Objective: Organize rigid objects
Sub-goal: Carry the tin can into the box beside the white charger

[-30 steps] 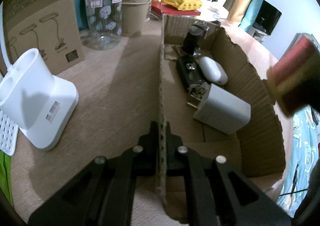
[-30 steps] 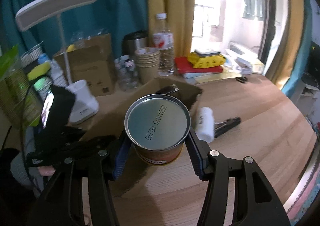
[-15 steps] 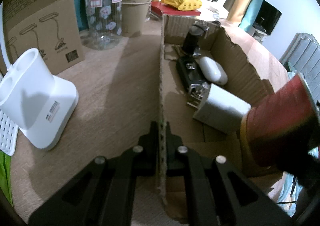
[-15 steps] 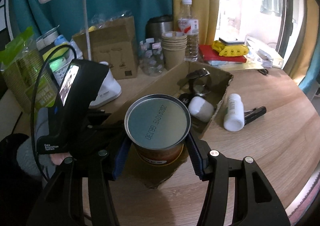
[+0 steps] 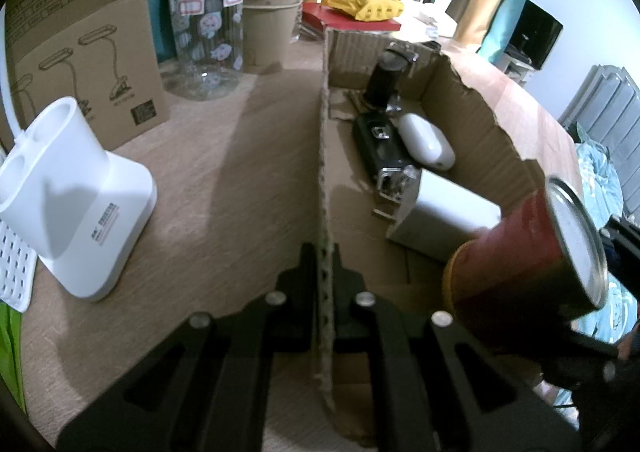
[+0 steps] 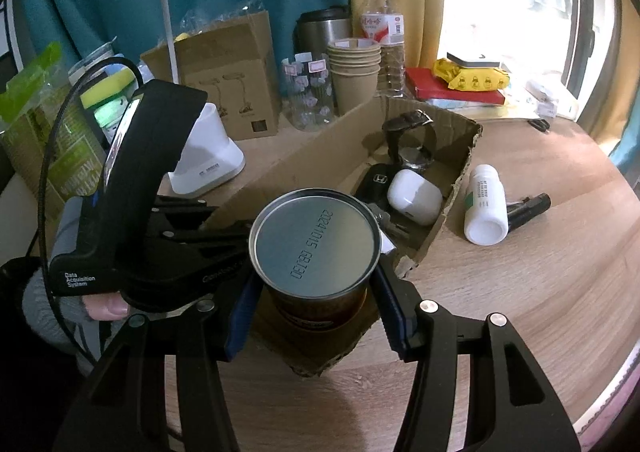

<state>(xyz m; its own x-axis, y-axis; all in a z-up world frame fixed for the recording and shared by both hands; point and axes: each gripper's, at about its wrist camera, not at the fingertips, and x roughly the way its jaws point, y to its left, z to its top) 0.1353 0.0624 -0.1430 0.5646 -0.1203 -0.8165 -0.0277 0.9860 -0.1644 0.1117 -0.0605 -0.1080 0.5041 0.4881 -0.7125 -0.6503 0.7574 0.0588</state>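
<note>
My left gripper [image 5: 325, 272] is shut on the left wall of an open cardboard box [image 5: 325, 156]. The box [image 6: 320, 156] holds a black watch [image 6: 408, 132], a black car key [image 6: 374, 182], a white earbud case [image 6: 414, 196] and a white charger block [image 5: 444, 220]. My right gripper [image 6: 316, 284] is shut on a red tin can [image 6: 314, 240] with a silver lid and holds it over the box's near end. In the left wrist view the can [image 5: 520, 256] hangs tilted inside the box's right side.
A white pill bottle [image 6: 486, 210] and a black torch [image 6: 528, 208] lie on the wooden table right of the box. A white lamp base [image 5: 72, 196], a lamp carton [image 5: 80, 64], a glass jar [image 5: 206, 44], paper cups [image 5: 268, 24] and a steel flask stand to the left and behind.
My right gripper has carried the can from outside the box's right wall, over it, down into the box's near end. My left gripper has stayed clamped on the wall.
</note>
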